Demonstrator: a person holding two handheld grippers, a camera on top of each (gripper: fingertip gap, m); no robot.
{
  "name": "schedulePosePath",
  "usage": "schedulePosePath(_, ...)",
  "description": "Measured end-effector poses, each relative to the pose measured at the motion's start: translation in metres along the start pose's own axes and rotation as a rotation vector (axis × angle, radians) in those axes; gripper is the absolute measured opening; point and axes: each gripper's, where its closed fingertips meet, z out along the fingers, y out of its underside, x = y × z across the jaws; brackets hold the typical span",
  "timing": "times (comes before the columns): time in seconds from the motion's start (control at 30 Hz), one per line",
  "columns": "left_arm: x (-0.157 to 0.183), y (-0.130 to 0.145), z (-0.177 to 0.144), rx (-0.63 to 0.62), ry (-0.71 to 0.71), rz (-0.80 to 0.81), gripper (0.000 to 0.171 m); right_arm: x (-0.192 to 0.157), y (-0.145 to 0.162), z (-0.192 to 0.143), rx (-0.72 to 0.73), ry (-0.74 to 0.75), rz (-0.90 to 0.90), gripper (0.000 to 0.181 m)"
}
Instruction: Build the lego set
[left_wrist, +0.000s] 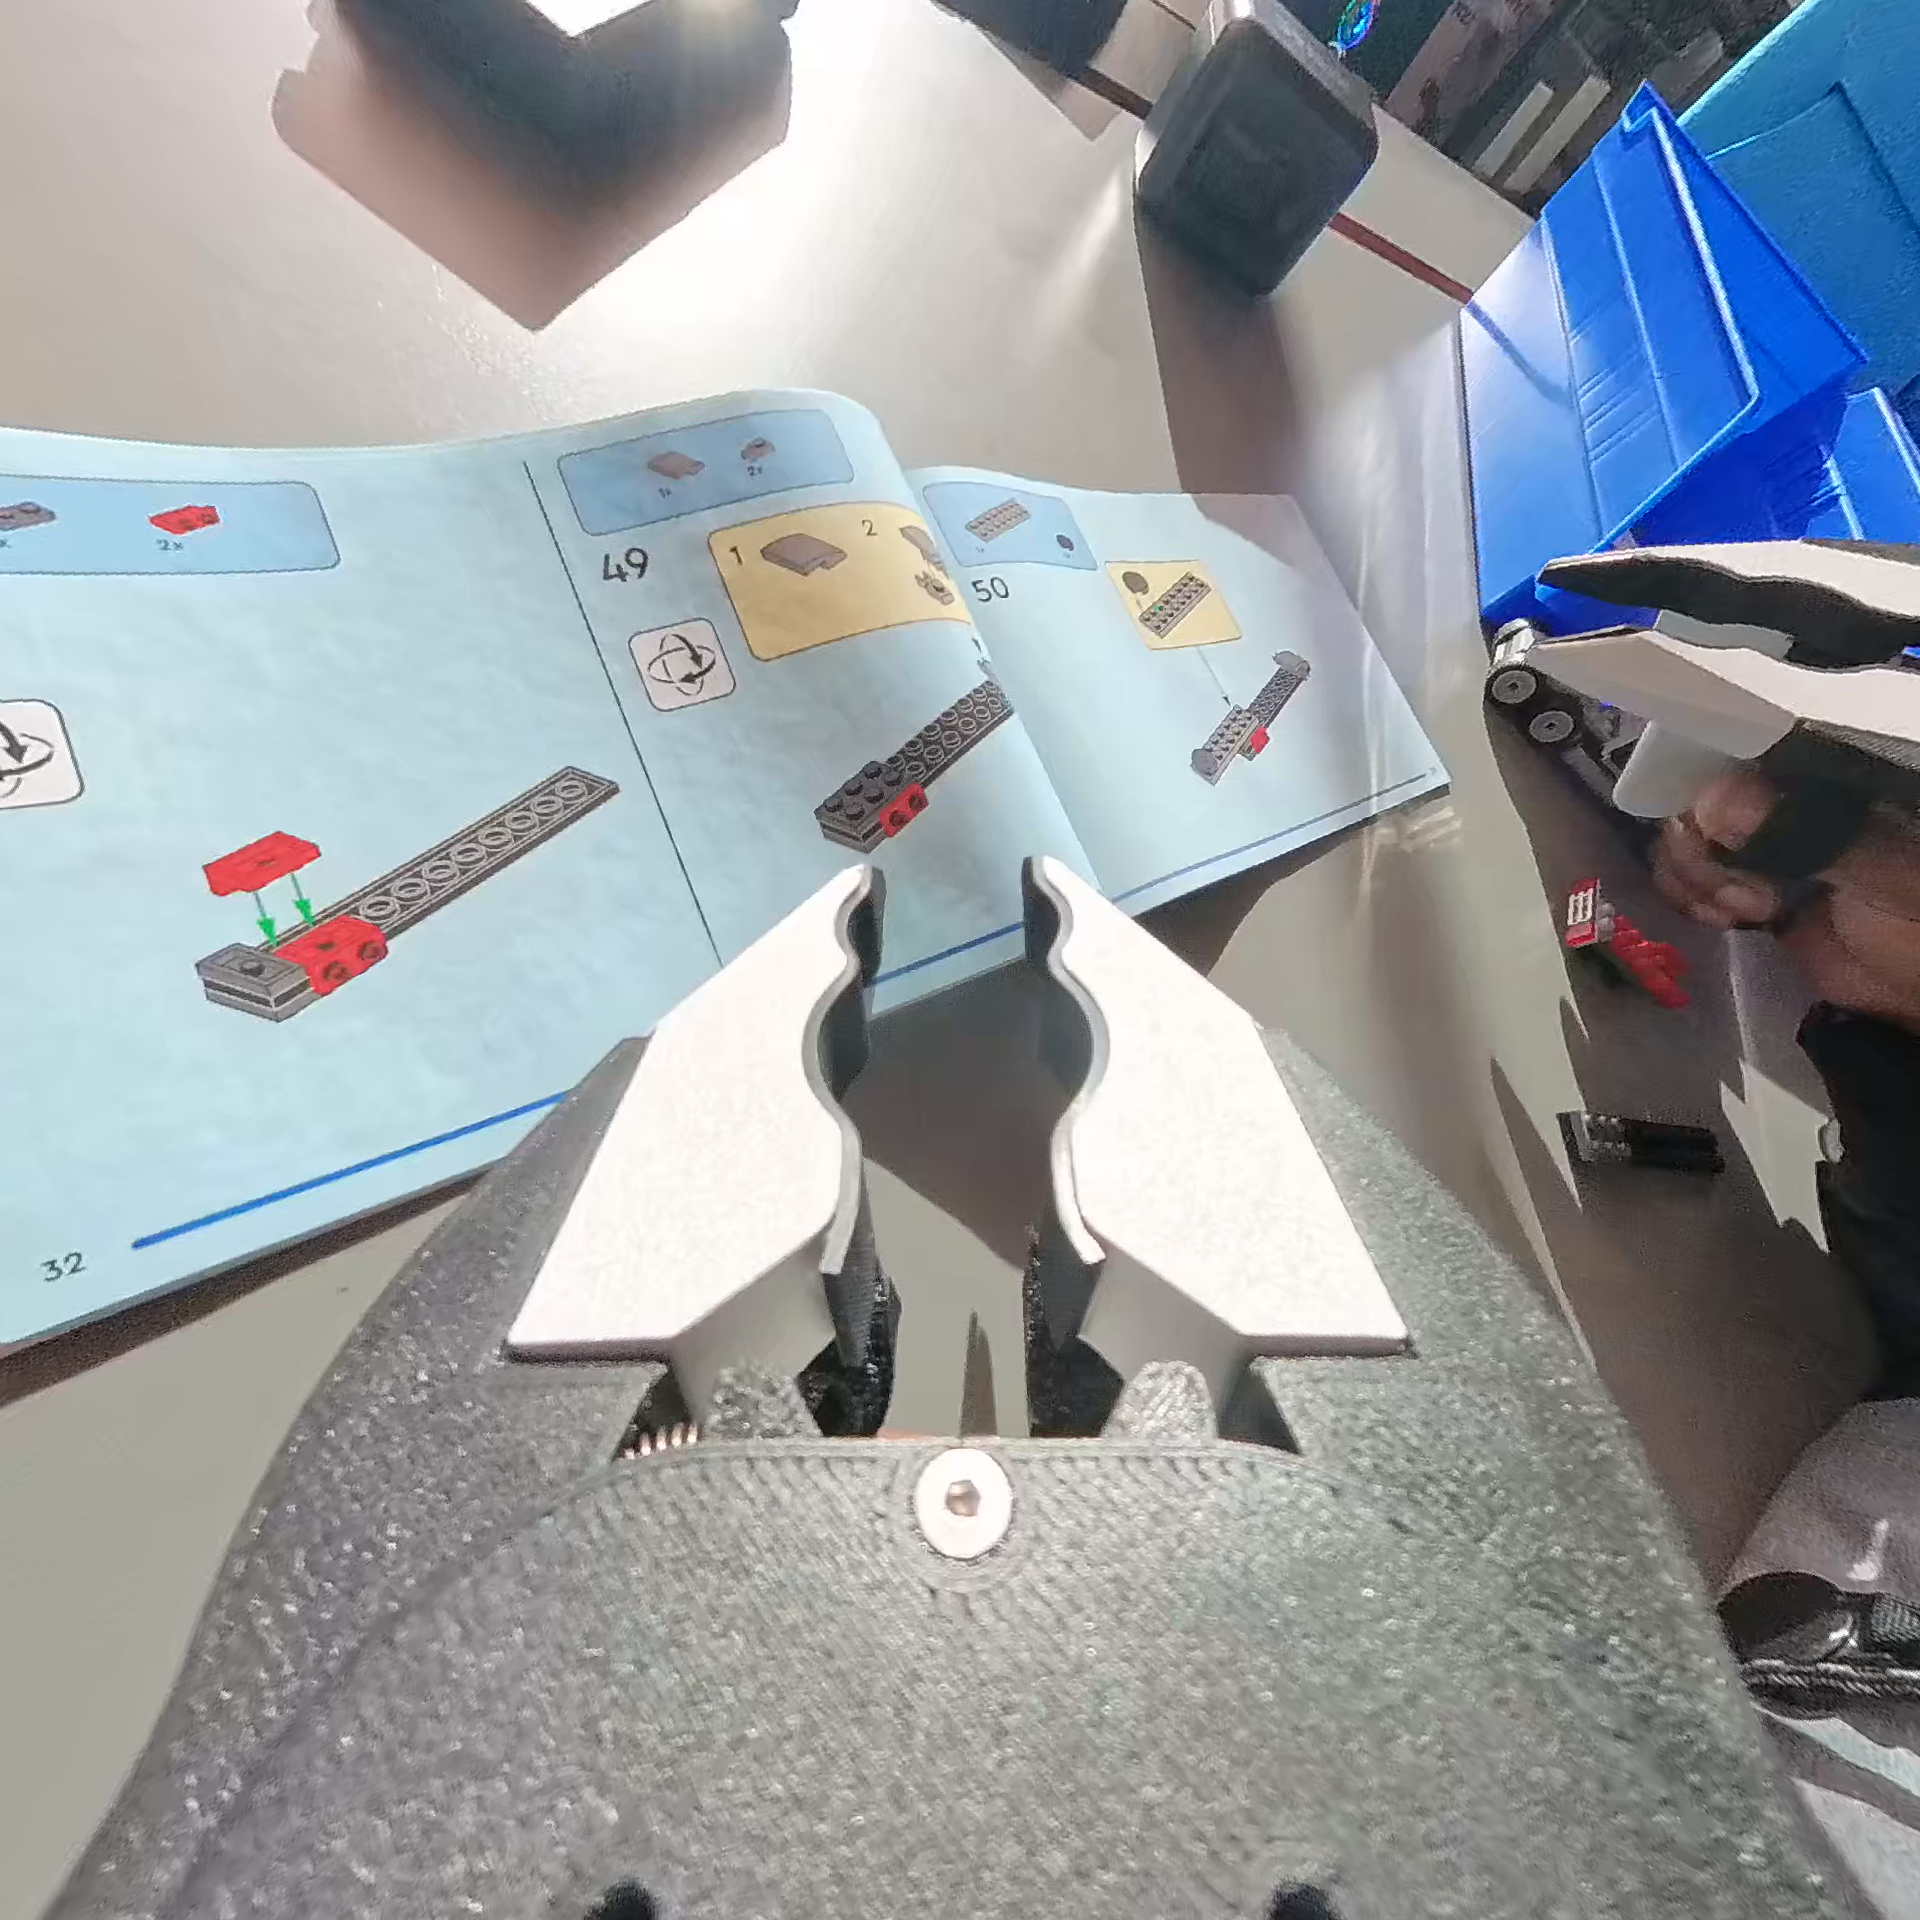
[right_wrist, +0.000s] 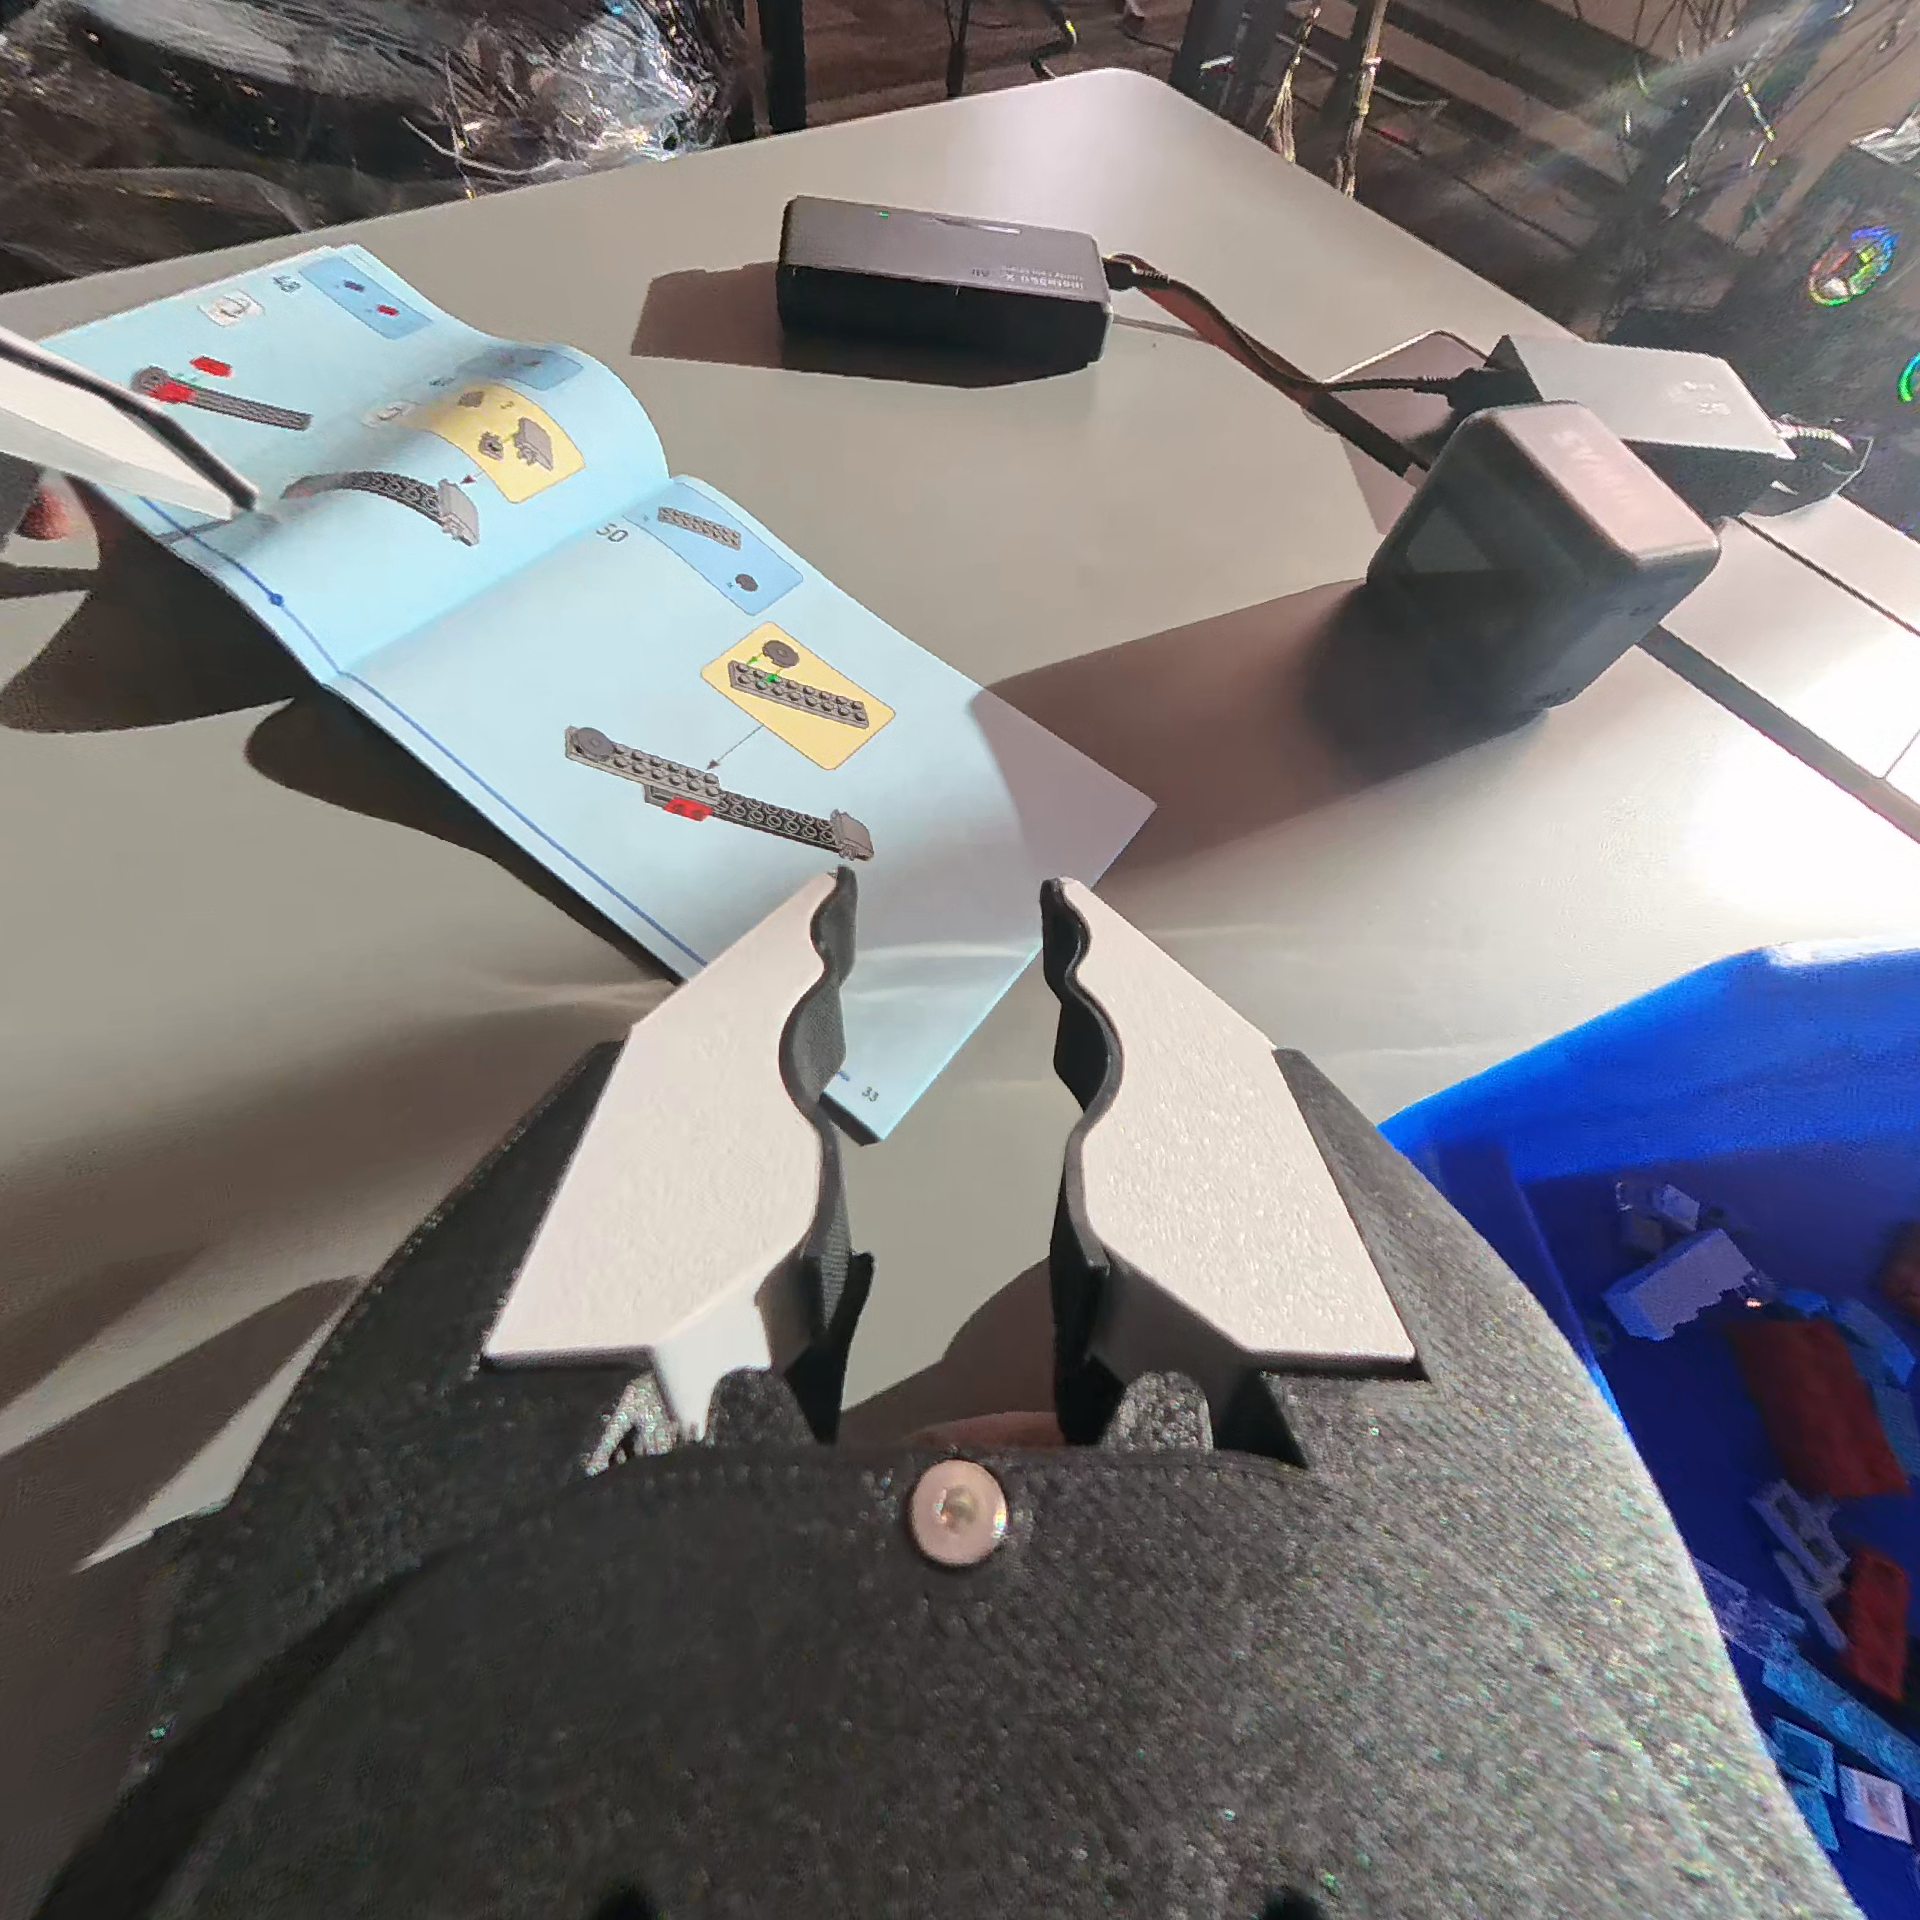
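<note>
While your left gripper (left_wrist: 954, 894) and right gripper (right_wrist: 948, 883) hover empty, jaws parted, over the booklet (right_wrist: 540, 665), bricks (right_wrist: 1813, 1392) wait in the bin (right_wrist: 1621, 1081) beside it; assembly mostly remains.

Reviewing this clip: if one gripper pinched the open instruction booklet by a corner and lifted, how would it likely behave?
The instruction booklet would probably flop: its pages are thin and already curve up at the fold. It looks light, so a push would likely slide it across the smooth grey table. Both the left gripper and the right gripper are open and empty.
</note>
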Motion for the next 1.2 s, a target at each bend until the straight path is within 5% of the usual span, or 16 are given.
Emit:
schedulePosePath(0.37,0.005,-0.002,-0.005,0.048,0.02,0.022,0.029,-0.015,-0.004,-0.013,0.006,-0.024,-0.053,0.038)
schedulePosePath(0.77,0.039,0.007,-0.023,0.136,0.116,0.078,0.029,-0.052,0.02,-0.076,0.0,-0.181,-0.077,0.036)
schedulePosePath(1.2,0.049,0.007,-0.019,0.172,0.124,0.011,0.03,-0.033,0.05,-0.09,0.075,-0.098,0.057,0.036)
